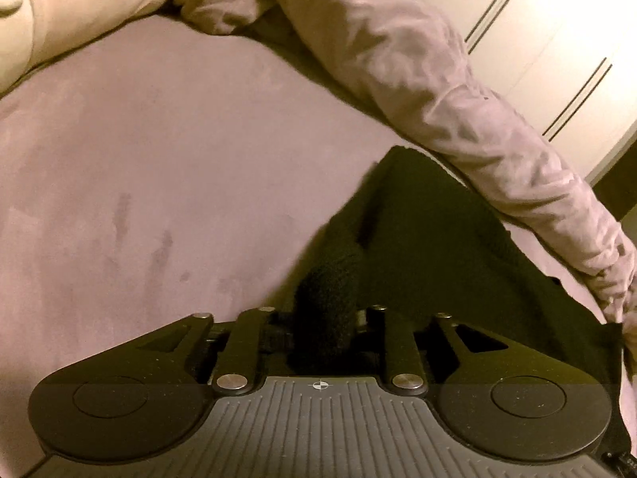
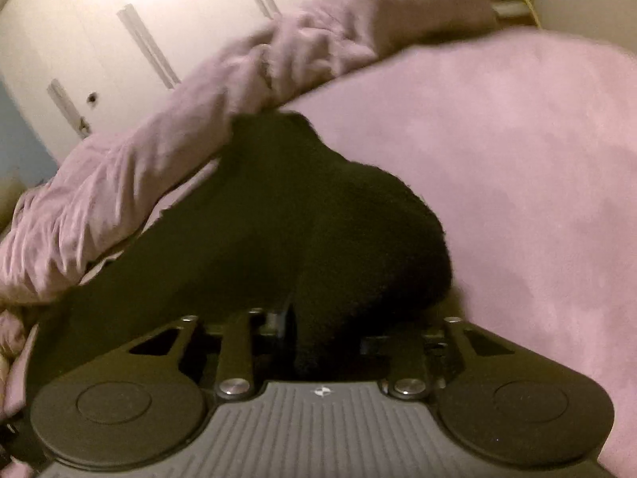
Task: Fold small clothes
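A black fuzzy garment (image 1: 418, 231) lies on the pink bed cover (image 1: 159, 151) and is lifted at two spots. In the left wrist view, my left gripper (image 1: 324, 314) is shut on a bunched fold of it, and the cloth stretches away to the right. In the right wrist view, the same black garment (image 2: 318, 207) rises in a hump from the cover. My right gripper (image 2: 314, 334) is shut on a fold at its near edge. The fabric hides the fingertips of both grippers.
A rumpled pink duvet (image 1: 438, 79) runs along the far side of the garment, also seen as a roll of duvet (image 2: 159, 139). A cream pillow (image 1: 59, 12) lies at the upper left. White wardrobe doors (image 1: 557, 40) stand behind the bed.
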### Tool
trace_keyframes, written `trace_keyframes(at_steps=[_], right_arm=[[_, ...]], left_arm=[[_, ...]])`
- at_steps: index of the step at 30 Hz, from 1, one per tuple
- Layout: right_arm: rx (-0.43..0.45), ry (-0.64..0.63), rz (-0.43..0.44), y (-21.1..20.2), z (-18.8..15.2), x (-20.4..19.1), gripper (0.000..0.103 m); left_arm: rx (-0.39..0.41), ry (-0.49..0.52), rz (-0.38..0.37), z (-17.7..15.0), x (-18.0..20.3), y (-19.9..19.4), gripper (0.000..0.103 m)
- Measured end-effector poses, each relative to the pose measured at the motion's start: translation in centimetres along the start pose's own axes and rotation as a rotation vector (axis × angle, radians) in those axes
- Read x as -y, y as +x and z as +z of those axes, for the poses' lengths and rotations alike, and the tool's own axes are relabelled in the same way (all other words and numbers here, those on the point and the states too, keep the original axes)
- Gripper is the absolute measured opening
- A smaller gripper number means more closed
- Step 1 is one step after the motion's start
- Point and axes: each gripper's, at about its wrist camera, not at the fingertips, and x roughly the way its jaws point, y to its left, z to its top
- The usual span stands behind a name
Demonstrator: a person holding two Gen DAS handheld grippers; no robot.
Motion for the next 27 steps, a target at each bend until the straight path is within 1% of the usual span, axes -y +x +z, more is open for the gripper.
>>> trace_keyframes(at_steps=[1,2,3,5,6,7,9,10,11,12,13,14,15,16,17,18,19,20,21,22,23,24,25,27], right_arm=[[0.001,0.053,0.027,-0.4,0.3,0.7,0.043],[0.001,0.092,0.038,-0.9,0.5,1.2,0.046],[0.009,0.113,0.032,-1.6,0.7,1.6,0.050],[0.034,0.101,-0.010,-3.1,1.1,1.8,0.051],[0.054,0.084,-0.039,-3.9,1.1,1.6,0.052],[0.095,0.049,-0.084,-5.0,1.0,1.1,0.053],[0.169,-0.025,-0.167,-6.6,1.0,-0.3,0.053],[0.211,-0.061,-0.179,-7.4,0.9,-1.2,0.053],[0.237,-0.091,-0.163,-7.8,0.7,-2.1,0.053],[0.252,-0.124,-0.130,-8.0,0.5,-3.3,0.053],[0.250,-0.173,-0.069,-8.0,0.1,-4.7,0.053],[0.229,-0.225,0.008,-7.6,-0.2,-6.0,0.052],[0.201,-0.267,0.084,-7.1,-0.7,-7.3,0.051],[0.164,-0.289,0.167,-6.3,-1.1,-8.6,0.046],[0.130,-0.291,0.246,-5.3,-1.3,-9.7,0.043],[0.103,-0.282,0.306,-4.5,-1.6,-10.6,0.041],[0.081,-0.262,0.348,-3.6,-1.6,-11.4,0.040],[0.057,-0.227,0.385,-2.6,-1.5,-11.9,0.040],[0.022,-0.174,0.432,-1.4,-1.3,-12.0,0.038],[-0.016,-0.099,0.469,-0.1,-1.1,-11.7,0.038],[-0.063,-0.027,0.475,1.4,-0.9,-11.2,0.038],[-0.116,0.033,0.469,3.0,-0.7,-10.5,0.038],[-0.155,0.072,0.447,4.1,-0.9,-9.7,0.025],[-0.191,0.110,0.407,5.8,-1.4,-7.7,0.000]], left_arm=[[0.012,0.016,0.020,0.0,0.1,-0.3,0.040],[0.024,0.040,0.044,-0.1,0.3,-0.5,0.046],[0.036,0.064,0.063,0.0,0.4,-0.7,0.049],[0.033,0.097,0.069,0.0,0.3,-1.0,0.060],[0.026,0.100,0.064,-0.1,0.2,-1.1,0.063],[0.020,0.095,0.062,-0.2,0.1,-1.2,0.066],[0.027,0.072,0.104,-0.5,0.1,-1.8,0.066],[0.040,0.057,0.151,-0.7,0.3,-2.3,0.066],[0.063,0.048,0.183,-1.0,0.6,-3.0,0.066],[0.093,0.050,0.195,-1.3,1.3,-3.6,0.066],[0.121,0.072,0.204,-1.7,2.4,-4.2,0.066],[0.151,0.104,0.212,-2.2,3.7,-4.8,0.066],[0.185,0.144,0.201,-2.8,5.4,-5.4,0.066],[0.204,0.182,0.169,-3.3,6.8,-5.7,0.068],[0.217,0.225,0.128,-3.8,8.5,-5.8,0.076],[0.220,0.268,0.087,-4.4,10.1,-5.6,0.082],[0.210,0.307,0.047,-4.9,12.0,-5.0,0.092],[0.195,0.320,0.020,-5.3,13.2,-4.3,0.094],[0.169,0.324,-0.018,-5.7,14.4,-3.4,0.094],[0.129,0.330,-0.067,-6.0,15.4,-2.2,0.094],[0.089,0.337,-0.101,-6.4,16.3,-0.9,0.094],[0.062,0.339,-0.111,-6.8,17.1,0.2,0.094],[0.045,0.344,-0.120,-7.4,17.8,1.4,0.094],[0.054,0.362,-0.122,-8.1,18.8,3.0,0.094]])
